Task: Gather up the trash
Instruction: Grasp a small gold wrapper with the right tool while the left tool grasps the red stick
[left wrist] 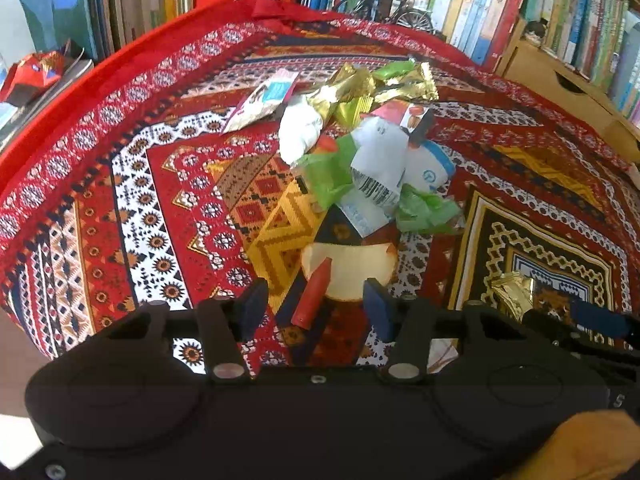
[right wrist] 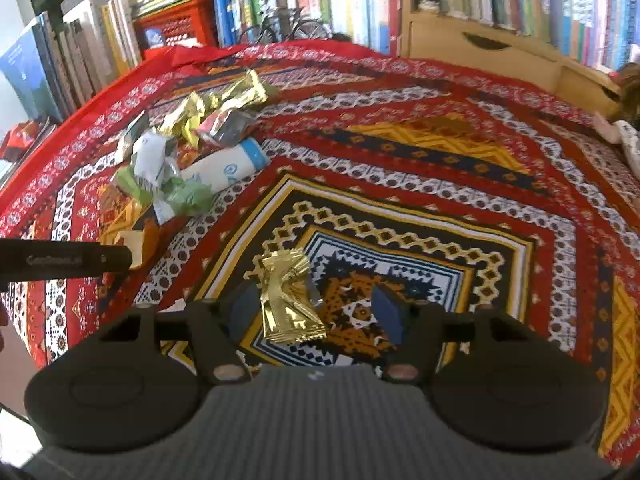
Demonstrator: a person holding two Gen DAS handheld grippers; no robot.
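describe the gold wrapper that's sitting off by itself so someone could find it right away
On the patterned tablecloth, look at the central square motif, well apart from the trash pile. The crumpled gold wrapper lies there between the right tongs, alone; the other gold wrappers are in the pile.

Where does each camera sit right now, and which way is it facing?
Left wrist: on the left gripper, angled down at an apple slice and red peel; an orange sleeve shows.
Right wrist: on the right gripper, angled down at a gold wrapper; the other gripper's finger enters left.
Shared: trash pile, patterned cloth, bookshelves.
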